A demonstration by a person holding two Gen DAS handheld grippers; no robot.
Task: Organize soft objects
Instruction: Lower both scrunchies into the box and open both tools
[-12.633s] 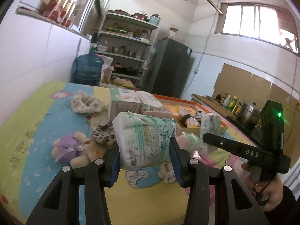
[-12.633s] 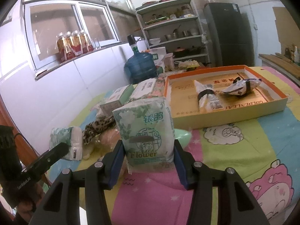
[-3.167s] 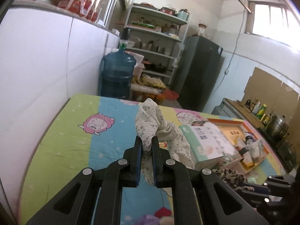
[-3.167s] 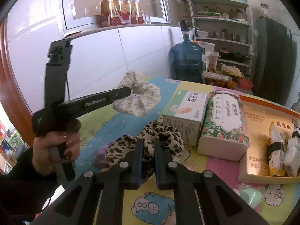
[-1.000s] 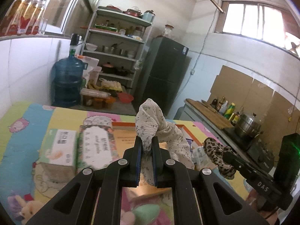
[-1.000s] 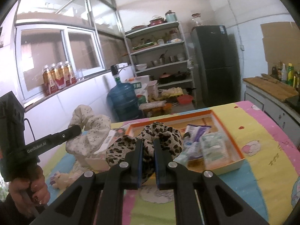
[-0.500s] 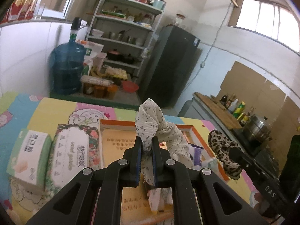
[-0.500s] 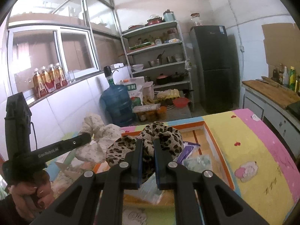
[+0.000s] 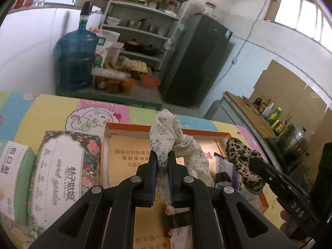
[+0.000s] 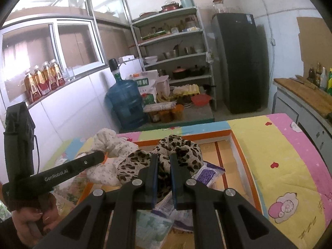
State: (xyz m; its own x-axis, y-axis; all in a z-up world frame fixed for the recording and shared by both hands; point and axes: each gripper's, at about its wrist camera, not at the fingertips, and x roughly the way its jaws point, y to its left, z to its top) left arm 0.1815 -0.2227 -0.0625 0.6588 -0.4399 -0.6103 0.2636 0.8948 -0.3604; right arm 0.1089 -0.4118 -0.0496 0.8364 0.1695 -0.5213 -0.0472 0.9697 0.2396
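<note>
The left gripper (image 9: 161, 161) is clamped on a floral white scrunchie (image 9: 166, 141), held above the orange-rimmed box (image 9: 128, 127) on the counter (image 9: 51, 108). The right gripper (image 10: 163, 164) is clamped on a leopard-print scrunchie (image 10: 182, 148) over the same box, above tissue packs (image 10: 209, 173) inside. A floral tissue box (image 9: 60, 166) sits just beside the box's left edge.

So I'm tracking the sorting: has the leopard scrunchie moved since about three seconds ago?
Yes. The leopard scrunchie, clamped in the right tool, went from the cloth beside the tissue boxes to above the orange box.
</note>
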